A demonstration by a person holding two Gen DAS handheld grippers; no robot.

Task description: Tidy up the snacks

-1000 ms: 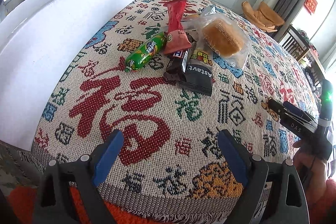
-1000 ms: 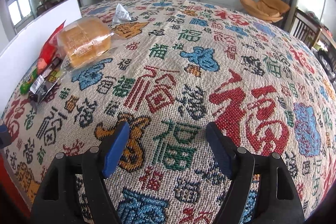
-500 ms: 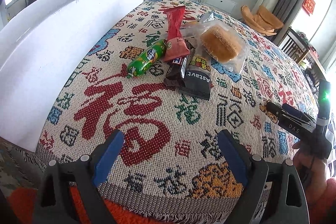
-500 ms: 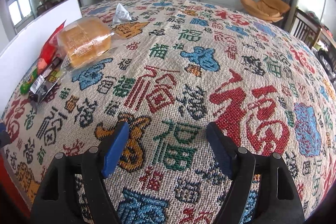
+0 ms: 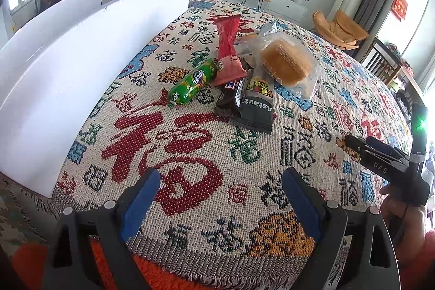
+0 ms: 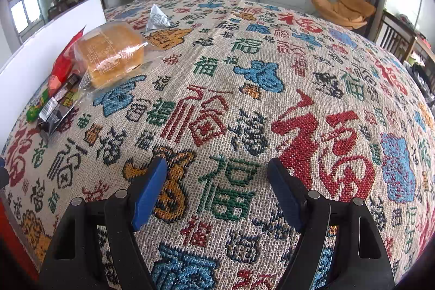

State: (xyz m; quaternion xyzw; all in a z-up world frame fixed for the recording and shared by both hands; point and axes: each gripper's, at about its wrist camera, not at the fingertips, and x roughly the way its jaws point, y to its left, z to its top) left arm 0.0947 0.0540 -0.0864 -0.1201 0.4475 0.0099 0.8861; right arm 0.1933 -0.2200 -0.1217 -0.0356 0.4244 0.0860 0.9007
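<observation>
A pile of snacks lies on the patterned tablecloth point(image 5: 190, 154): a green sausage pack point(image 5: 193, 82), a red pack point(image 5: 228, 48), a dark chocolate bar point(image 5: 231, 97), a black "Astavi" pack point(image 5: 257, 105), a bagged bread point(image 5: 286, 63) and a small silver pack point(image 5: 267, 29). My left gripper point(image 5: 220, 197) is open and empty, near the table's front edge, short of the pile. My right gripper point(image 6: 217, 189) is open and empty over bare cloth; the bread point(image 6: 111, 56) and other snacks point(image 6: 59, 105) lie far to its left. The right gripper also shows in the left wrist view point(image 5: 380, 154).
A white box wall point(image 5: 81, 50) runs along the left side of the table, also in the right wrist view point(image 6: 40, 56). The cloth's fringed front edge point(image 5: 217, 262) is just below the left gripper. Chairs, a TV cabinet and plants stand beyond the table.
The left wrist view has shifted slightly, with the snack pile a little lower and the white wall more in view. The right gripper has not visibly moved.
</observation>
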